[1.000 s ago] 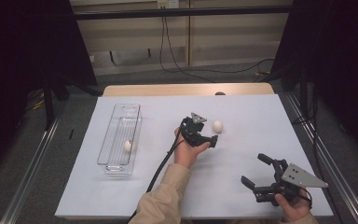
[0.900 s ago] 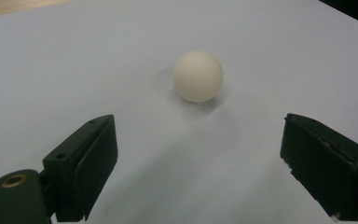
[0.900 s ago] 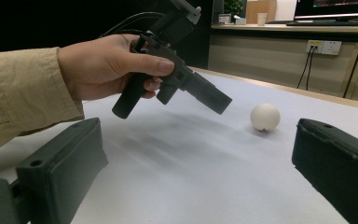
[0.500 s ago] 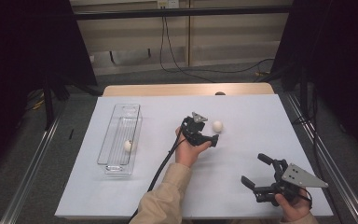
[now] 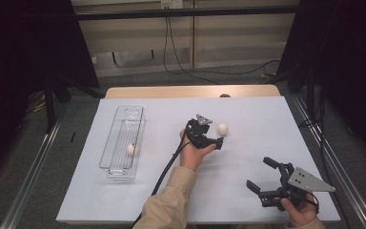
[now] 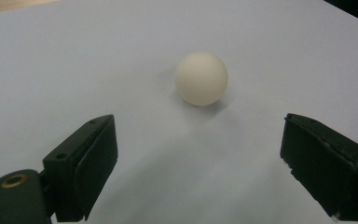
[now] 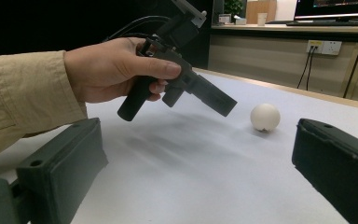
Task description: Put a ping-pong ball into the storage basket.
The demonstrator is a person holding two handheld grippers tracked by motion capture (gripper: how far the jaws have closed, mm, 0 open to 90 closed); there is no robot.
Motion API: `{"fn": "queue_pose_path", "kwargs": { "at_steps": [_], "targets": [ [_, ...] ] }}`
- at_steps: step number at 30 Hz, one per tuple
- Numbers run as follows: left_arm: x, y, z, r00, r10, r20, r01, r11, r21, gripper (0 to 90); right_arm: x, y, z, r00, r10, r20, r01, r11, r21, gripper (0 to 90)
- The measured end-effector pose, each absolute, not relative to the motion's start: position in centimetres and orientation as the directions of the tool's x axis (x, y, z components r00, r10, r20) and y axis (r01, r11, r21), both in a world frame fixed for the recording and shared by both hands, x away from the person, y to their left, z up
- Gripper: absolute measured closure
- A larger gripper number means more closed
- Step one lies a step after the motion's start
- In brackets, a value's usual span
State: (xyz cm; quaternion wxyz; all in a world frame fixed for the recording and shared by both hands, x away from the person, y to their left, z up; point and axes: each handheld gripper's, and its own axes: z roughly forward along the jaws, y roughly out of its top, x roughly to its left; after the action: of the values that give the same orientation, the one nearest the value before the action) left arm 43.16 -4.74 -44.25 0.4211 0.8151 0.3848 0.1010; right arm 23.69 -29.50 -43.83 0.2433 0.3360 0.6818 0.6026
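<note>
High view: one white ball (image 5: 131, 149) already down inside the clear bin (image 5: 117, 168) at the table's (image 5: 248, 114) left. Second ball (image 5: 222, 129) out on the bare sheet, right of centre, well apart from the bin. Left tool (image 5: 218, 141) aimed at that ball, tips just short of it, not touching. Right tool (image 5: 262, 176) held low near the front right corner, well apart from both balls, spread and empty. Roughly half done by this reading: one ball binned, one left to fetch.

Left tool view: loose ball (image 6: 201, 78) straight ahead, resting on the table, beyond the pads and between their lines. Left tool (image 6: 200, 163) released, wide apart, nothing between the pads. No contact yet. Probably mid-approach: forward a little more, then a squeeze around the ball's middle.

Right tool view: same ball (image 7: 265, 116) seen from the side, standing free on the sheet. Left tool (image 7: 221, 100) tilted down toward it in the person's hand (image 7: 116, 70), nose near the ball but clear of it. Right tool (image 7: 196, 172) gaping, holding nothing.

Left to do, judging from all this: close on the loose ball, lift, carry across to the bin, drop beside the first. Round and smooth, so likely to roll away if nudged off-centre.
</note>
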Motion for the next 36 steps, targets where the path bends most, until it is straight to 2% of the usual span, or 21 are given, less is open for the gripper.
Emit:
{"fn": "queue_pose_path", "kwargs": {
  "at_steps": [36],
  "targets": [
    [43.7, -5.72, -44.18, 0.678, 0.718, -0.157, 0.543, -0.345, 0.765, 10.6, 23.68, -29.51, -43.83, -0.655, 0.752, 0.073, 0.166, 0.049, 0.985, 1.7]
  ]
}}
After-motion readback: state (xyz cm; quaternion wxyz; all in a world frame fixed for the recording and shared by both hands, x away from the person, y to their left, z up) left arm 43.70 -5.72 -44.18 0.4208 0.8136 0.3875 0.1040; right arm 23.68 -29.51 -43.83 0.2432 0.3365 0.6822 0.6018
